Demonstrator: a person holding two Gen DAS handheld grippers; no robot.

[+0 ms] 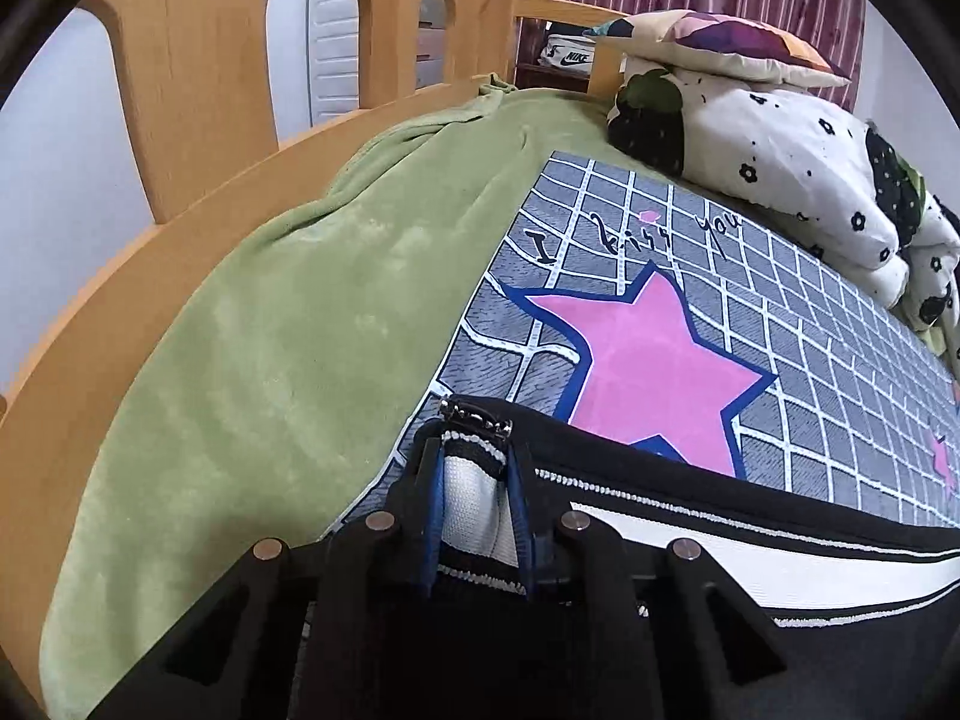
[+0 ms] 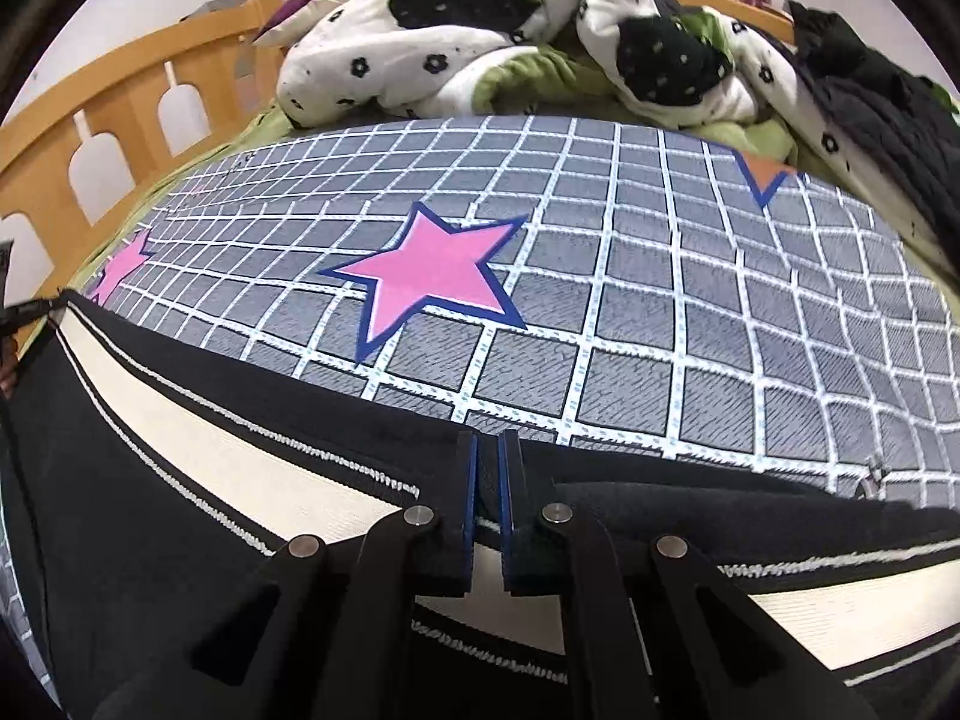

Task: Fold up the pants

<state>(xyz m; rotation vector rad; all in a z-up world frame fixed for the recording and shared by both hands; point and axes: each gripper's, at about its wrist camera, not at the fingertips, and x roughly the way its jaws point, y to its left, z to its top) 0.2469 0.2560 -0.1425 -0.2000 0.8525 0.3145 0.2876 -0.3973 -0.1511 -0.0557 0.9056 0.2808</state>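
Black pants (image 1: 720, 552) with a broad cream stripe edged in white stitching lie stretched across the near side of the bed. My left gripper (image 1: 474, 462) is shut on one end of them, with bunched white and black-striped knit and a metal zipper pull (image 1: 477, 417) between the blue pads. In the right wrist view the same pants (image 2: 180, 480) run from the left edge to the lower right. There my right gripper (image 2: 489, 450) is shut on their black upper edge, its fingers almost touching.
The pants rest on a grey checked sheet (image 2: 660, 300) with pink stars. A green blanket (image 1: 270, 330) and a wooden bed rail (image 1: 180, 90) lie to the left. A crumpled white flowered quilt (image 2: 480, 60), a pillow (image 1: 732, 42) and dark clothing (image 2: 870, 108) fill the far side.
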